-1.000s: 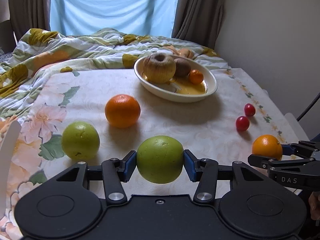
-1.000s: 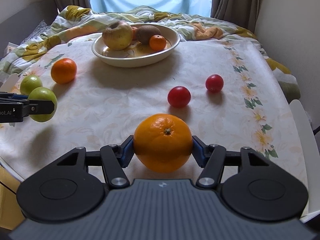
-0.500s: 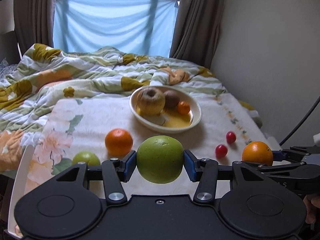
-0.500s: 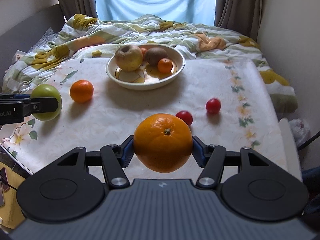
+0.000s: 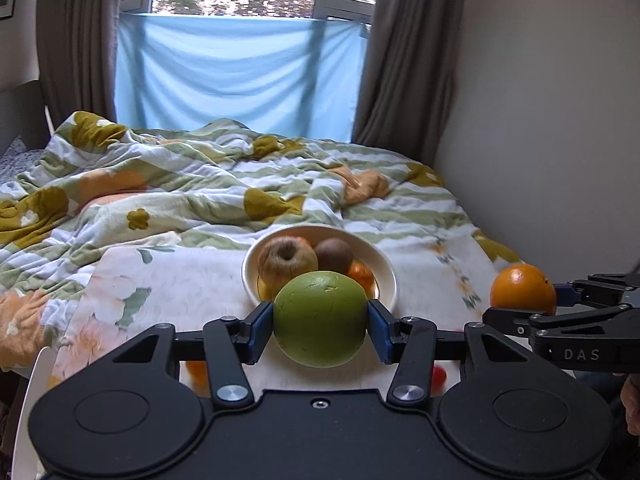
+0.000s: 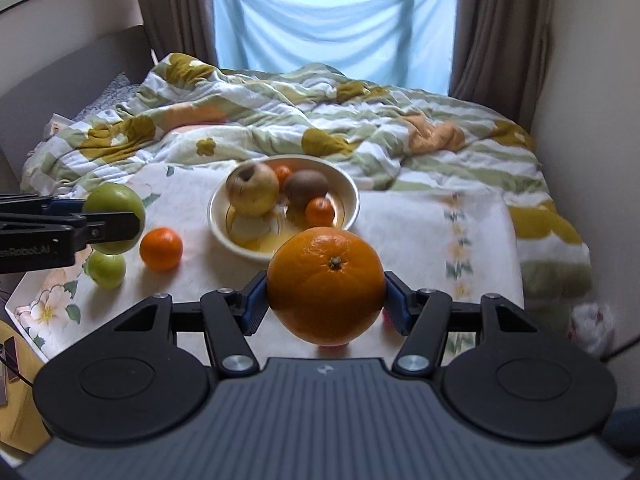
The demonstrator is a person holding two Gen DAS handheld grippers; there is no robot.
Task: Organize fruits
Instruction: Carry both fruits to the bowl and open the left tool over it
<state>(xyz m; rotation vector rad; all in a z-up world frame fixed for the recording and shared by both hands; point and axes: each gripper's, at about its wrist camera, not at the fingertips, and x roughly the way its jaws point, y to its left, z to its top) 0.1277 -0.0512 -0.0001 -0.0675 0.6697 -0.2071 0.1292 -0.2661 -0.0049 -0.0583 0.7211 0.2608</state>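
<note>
My left gripper (image 5: 320, 320) is shut on a green apple (image 5: 320, 318), held above the table in front of the white bowl (image 5: 388, 276). My right gripper (image 6: 326, 286) is shut on a large orange (image 6: 326, 286), also lifted clear of the table. In the right wrist view the bowl (image 6: 352, 196) holds a yellowish apple (image 6: 252, 188), a kiwi (image 6: 306, 186) and two small oranges (image 6: 320, 212). On the table to its left lie a second green apple (image 6: 106, 270) and an orange (image 6: 161, 249). Red tomatoes are mostly hidden behind both grippers.
The table wears a floral cloth (image 6: 420, 232) and stands against a bed with a rumpled green-and-yellow quilt (image 6: 280, 112). A wall (image 5: 540, 120) runs close along the right. Curtains and a blue sheet hang at the window behind. A white chair edge (image 5: 28, 392) shows at the lower left.
Both grippers have risen with their fruit, the green apple and the orange; the table and bowl now sit lower and farther off in both views.
</note>
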